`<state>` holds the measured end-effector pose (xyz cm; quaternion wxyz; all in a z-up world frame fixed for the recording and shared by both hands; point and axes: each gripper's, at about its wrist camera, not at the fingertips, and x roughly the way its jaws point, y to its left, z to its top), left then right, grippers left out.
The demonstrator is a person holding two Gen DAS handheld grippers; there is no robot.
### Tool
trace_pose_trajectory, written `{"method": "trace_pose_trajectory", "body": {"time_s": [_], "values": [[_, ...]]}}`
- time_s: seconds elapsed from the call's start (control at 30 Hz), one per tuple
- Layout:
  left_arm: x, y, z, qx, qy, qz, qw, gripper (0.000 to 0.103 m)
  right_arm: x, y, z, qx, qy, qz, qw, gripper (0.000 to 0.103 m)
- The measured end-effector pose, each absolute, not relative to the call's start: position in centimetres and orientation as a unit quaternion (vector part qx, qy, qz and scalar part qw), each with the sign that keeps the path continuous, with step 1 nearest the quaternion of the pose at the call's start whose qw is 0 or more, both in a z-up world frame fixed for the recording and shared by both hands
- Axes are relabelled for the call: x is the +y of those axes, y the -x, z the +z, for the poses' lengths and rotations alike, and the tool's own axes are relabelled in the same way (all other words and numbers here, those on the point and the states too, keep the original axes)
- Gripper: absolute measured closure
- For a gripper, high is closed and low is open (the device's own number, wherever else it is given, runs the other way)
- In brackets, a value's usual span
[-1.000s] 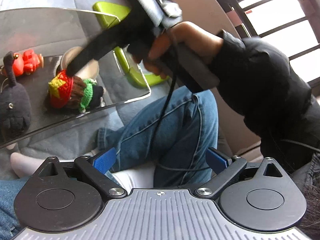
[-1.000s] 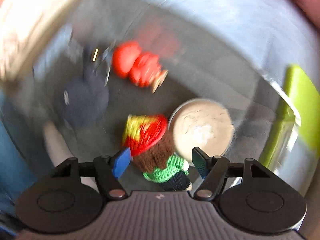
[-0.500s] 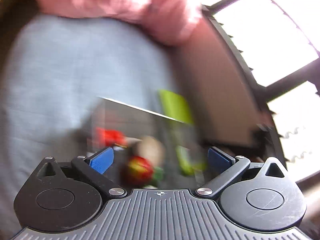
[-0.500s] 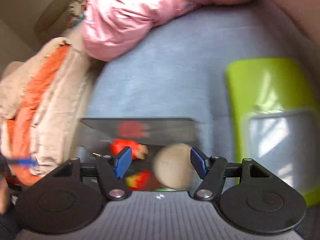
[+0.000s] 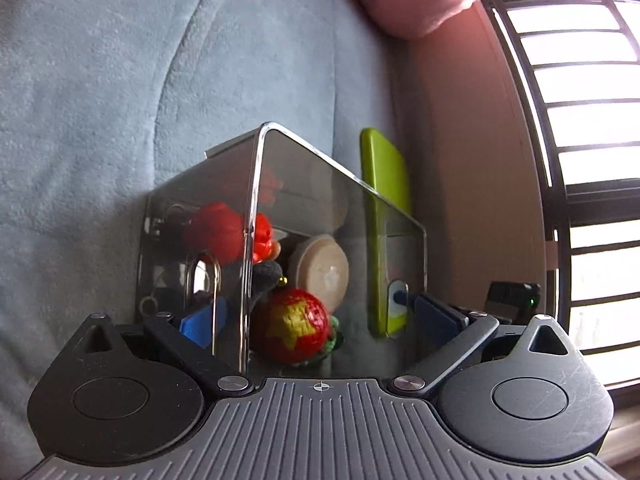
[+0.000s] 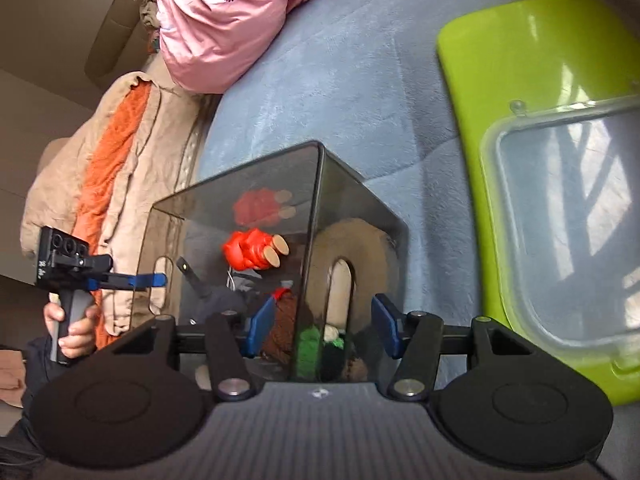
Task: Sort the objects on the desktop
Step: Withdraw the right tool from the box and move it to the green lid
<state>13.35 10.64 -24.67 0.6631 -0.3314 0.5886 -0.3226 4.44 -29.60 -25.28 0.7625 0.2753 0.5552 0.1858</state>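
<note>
A smoky clear acrylic box (image 5: pixel 304 184) (image 6: pixel 352 208) stands on the blue blanket. It holds a red plush toy (image 5: pixel 218 232) (image 6: pixel 250 248), a knitted doll with a red and yellow hat (image 5: pixel 294 330), a round beige tin (image 5: pixel 322 270) and a dark plush (image 5: pixel 266 274). My left gripper (image 5: pixel 310 320) is open, its fingers astride one corner of the box at a handle slot. My right gripper (image 6: pixel 320 326) is open astride another corner; the left gripper shows in its view (image 6: pixel 156 279).
A lime green tray (image 6: pixel 520 92) (image 5: pixel 384 184) with a clear plastic lid (image 6: pixel 568 216) lies right of the box. Pink bedding (image 6: pixel 224 12) and a beige and orange blanket (image 6: pixel 116 176) lie behind. A barred window (image 5: pixel 580 160) is at the right.
Both grippers pulled back from above the box and dropped to its sides. They now straddle its corners at the handle slots. The views have steadied.
</note>
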Motion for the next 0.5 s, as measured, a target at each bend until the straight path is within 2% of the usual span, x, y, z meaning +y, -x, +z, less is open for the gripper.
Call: {"method": "trace_pose_trajectory", "body": {"time_s": [0.03,0.1,0.13,0.17,0.37,0.5], "values": [[10.7,-13.3,-24.7,0.588,0.329,-0.319,0.667,0.018,-29.4,-4.8,-25.5,0.556,-0.279,0.192,0.759,0.049],[10.8,-13.5,-24.8,0.584,0.332,-0.312,0.672,0.034,-28.9,-5.5,-26.0,0.559,-0.279,0.202,0.754,0.067],[10.9,-13.7,-24.8,0.581,0.334,-0.309,0.675,0.036,-28.6,-5.7,-26.1,0.560,-0.277,0.205,0.753,0.075],[11.0,-13.8,-24.8,0.579,0.336,-0.306,0.677,0.036,-28.3,-6.0,-26.1,0.561,-0.271,0.203,0.755,0.078],[11.2,-15.3,-24.1,0.559,0.344,-0.291,0.697,0.036,-26.7,-7.3,-24.5,0.533,-0.213,0.192,0.796,0.078],[10.3,-17.1,-23.7,0.547,0.327,-0.278,0.719,0.029,-26.7,-9.3,-24.1,0.510,-0.221,0.173,0.813,0.078]]}}
